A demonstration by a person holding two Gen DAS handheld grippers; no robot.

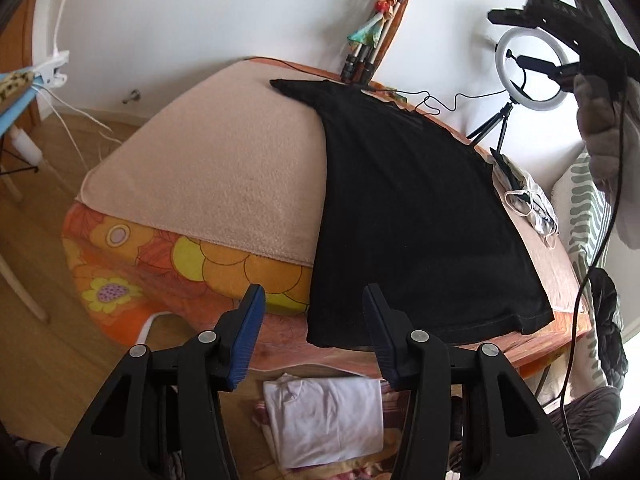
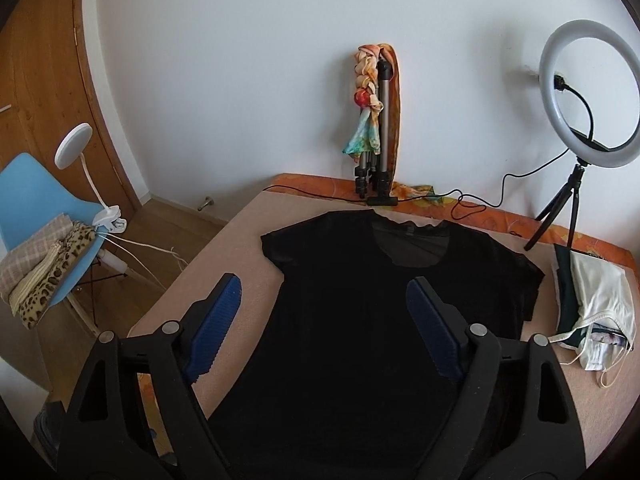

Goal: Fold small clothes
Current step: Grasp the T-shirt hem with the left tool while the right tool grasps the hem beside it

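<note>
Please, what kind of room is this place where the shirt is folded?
Probably a bedroom at home, set up for filming. The black shirt lies on a bed with a beige blanket over a flowered sheet. A ring light and a blue chair stand nearby.

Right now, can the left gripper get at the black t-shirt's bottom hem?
Probably yes. The left gripper is open, and the hem of the black t-shirt hangs over the table edge just ahead of its fingers, with nothing between them.
</note>
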